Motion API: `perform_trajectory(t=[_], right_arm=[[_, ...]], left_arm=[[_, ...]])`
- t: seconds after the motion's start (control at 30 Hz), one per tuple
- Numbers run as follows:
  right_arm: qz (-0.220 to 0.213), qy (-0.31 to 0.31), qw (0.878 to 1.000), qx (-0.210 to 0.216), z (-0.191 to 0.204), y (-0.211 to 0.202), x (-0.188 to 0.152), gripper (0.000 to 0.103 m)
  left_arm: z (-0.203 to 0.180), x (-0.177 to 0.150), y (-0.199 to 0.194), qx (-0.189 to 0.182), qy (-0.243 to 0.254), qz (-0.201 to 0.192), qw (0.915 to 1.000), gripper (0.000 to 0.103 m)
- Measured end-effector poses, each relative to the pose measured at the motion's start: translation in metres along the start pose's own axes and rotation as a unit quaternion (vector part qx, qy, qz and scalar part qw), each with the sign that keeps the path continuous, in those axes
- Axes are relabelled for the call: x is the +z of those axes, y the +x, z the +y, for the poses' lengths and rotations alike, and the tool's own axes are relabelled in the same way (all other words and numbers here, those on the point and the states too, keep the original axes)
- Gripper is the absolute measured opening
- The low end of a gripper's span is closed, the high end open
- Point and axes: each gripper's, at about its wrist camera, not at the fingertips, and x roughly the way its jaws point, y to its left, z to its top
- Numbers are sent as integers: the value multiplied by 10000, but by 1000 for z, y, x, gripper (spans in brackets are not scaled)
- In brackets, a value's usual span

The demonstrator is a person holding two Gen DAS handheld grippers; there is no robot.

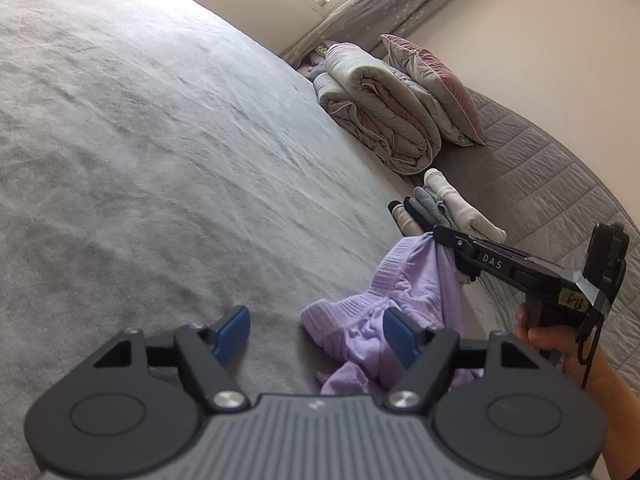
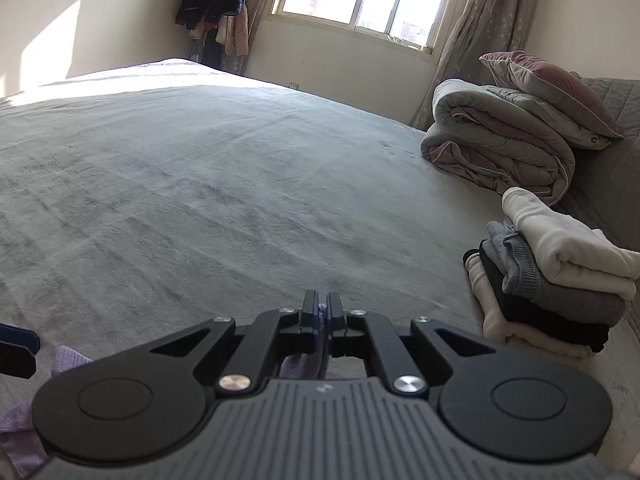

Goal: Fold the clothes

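right hand-held gripper [image 2: 322, 308] pinching crumpled lilac knit garment [image 1: 404, 304] above grey bed [image 1: 160, 160], left hand-held gripper [image 1: 316, 330] gaping, empty; tip imo: grab opposite ribbed hem, pull flat before folding

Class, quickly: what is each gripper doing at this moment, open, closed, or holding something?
Left gripper: open, nothing between its pads.
Right gripper: shut on the lilac garment, lifting one part off the bed.
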Motion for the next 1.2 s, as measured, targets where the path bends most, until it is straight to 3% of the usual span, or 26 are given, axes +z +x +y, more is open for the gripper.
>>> perform_trajectory(t=[0.13,0.2,0.23,0.27,0.33,0.37,0.43,0.6,0.67,0.77,0.8,0.87,0.97,1.2], right_arm=[[428,223,9987,136,-13,12,-10,5],[593,373,9973,211,-21,15,-14,13],[679,474,9963,241,-26,16,-16,15],[762,570,9950,293,-32,16,-17,15],[903,792,9919,413,-42,17,-19,19],[963,916,9900,481,-47,16,-20,31],[1079,1165,9854,617,-57,16,-21,42],[1128,1897,9704,981,-73,23,-19,46],[1281,2000,9658,1045,-72,32,-23,48],[1539,1887,9642,1050,-64,44,-31,47],[1525,1690,9686,995,-59,46,-35,45],[1350,1266,9784,925,-48,40,-36,20],[1209,764,9872,704,-35,33,-33,8],[588,-28,9973,449,4,19,-1,6]], left_arm=[[8,1,-3,52,-446,44,9990,58],[15,4,0,11,-925,244,9954,46],[19,6,2,-13,-1175,351,9925,34],[22,8,4,-36,-1423,457,9888,30],[28,10,7,-112,-1881,549,9806,30],[31,10,9,-151,-2082,581,9762,30],[29,10,14,-119,-2239,627,9725,30],[19,7,28,97,-2209,555,9737,29],[18,5,31,144,-2226,483,9736,21],[15,2,35,272,-2135,414,9757,6],[14,1,35,311,-2076,378,9770,6],[9,0,32,397,-1971,283,9792,5],[-2,-3,23,572,-1715,125,9834,5],[-23,-1,-18,972,-1105,-455,9881,4]])
